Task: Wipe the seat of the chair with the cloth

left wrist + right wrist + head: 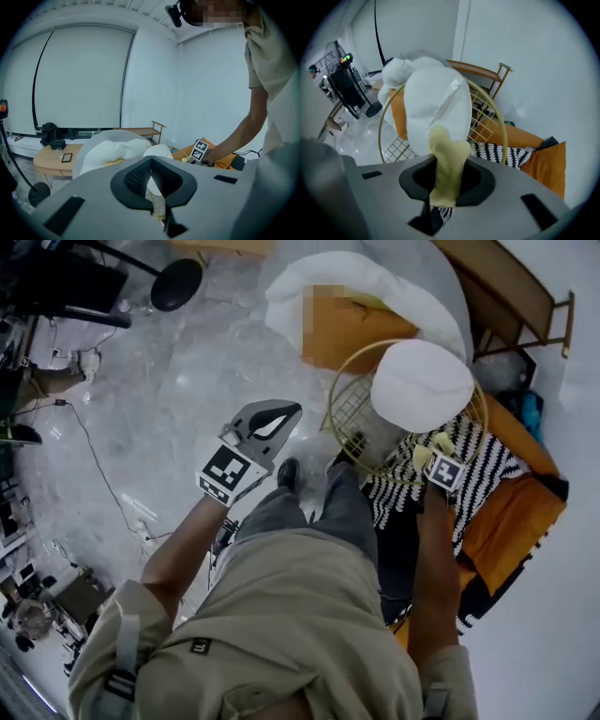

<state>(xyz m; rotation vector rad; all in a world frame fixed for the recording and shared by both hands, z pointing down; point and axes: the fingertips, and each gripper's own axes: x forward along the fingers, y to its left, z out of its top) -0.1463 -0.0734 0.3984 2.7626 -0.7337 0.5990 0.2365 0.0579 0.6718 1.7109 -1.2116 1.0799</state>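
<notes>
Right now your right gripper (446, 176) is clenched on a pale yellow, waffle-knit cloth (449, 150), which stands up past the fingertips in a soft, rounded fold. Just beyond those tips is the round gold wire chair (502, 134), its seat covered by a smooth white cushion (436, 98). Your left gripper (151, 176) is closed, its 2 ribbed black pads (136, 176) meeting at the tips with nothing between them.
</notes>
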